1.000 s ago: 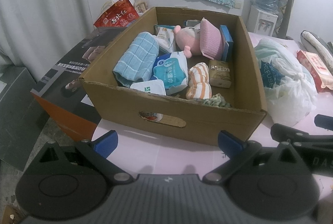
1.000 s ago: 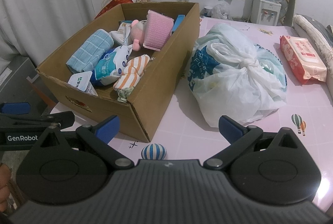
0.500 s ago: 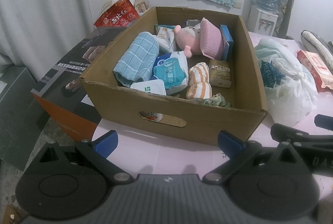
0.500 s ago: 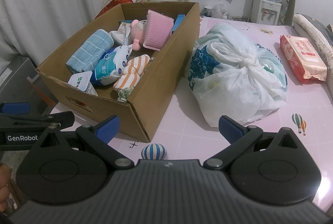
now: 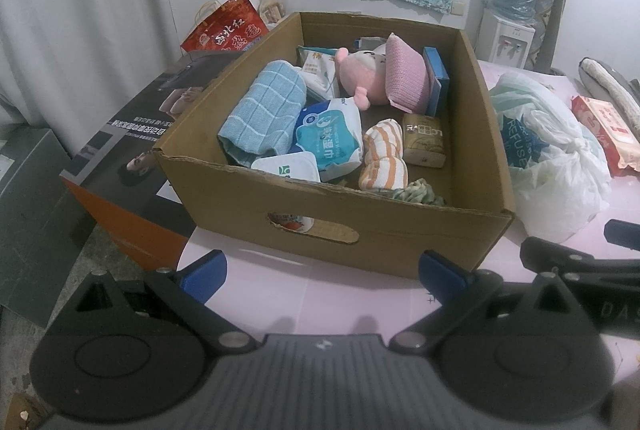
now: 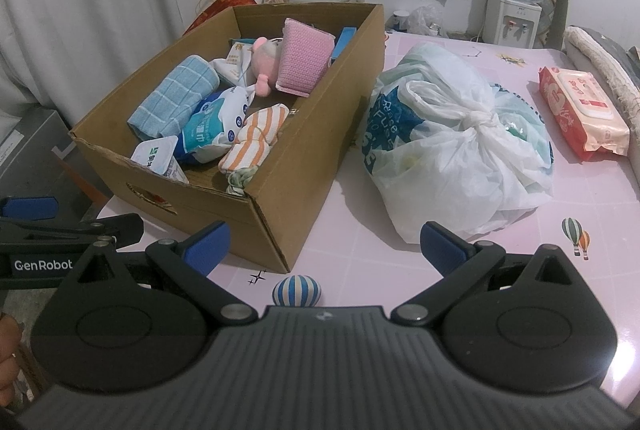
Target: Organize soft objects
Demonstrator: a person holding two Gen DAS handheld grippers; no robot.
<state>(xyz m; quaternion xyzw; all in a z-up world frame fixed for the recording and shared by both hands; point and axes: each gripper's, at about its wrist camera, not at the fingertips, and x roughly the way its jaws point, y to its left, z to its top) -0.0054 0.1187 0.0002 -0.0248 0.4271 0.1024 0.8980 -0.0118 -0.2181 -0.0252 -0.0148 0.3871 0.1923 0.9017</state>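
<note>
We held both the left gripper (image 5: pixel 322 272) and right gripper (image 6: pixel 324 244) spread wide, empty; at twelve o'clock the cardboard box (image 5: pixel 340 218) hid its lower contents.

Tied plastic bag (image 6: pixel 460 150) contents unreadable; green cloth (image 5: pixel 416 191) half hidden behind box wall (image 5: pixel 340 206).

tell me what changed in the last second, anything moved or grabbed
Nothing visibly changed. Both grippers, left and right, hang open and empty short of the box; the bag and everything in the box lie as before.
</note>
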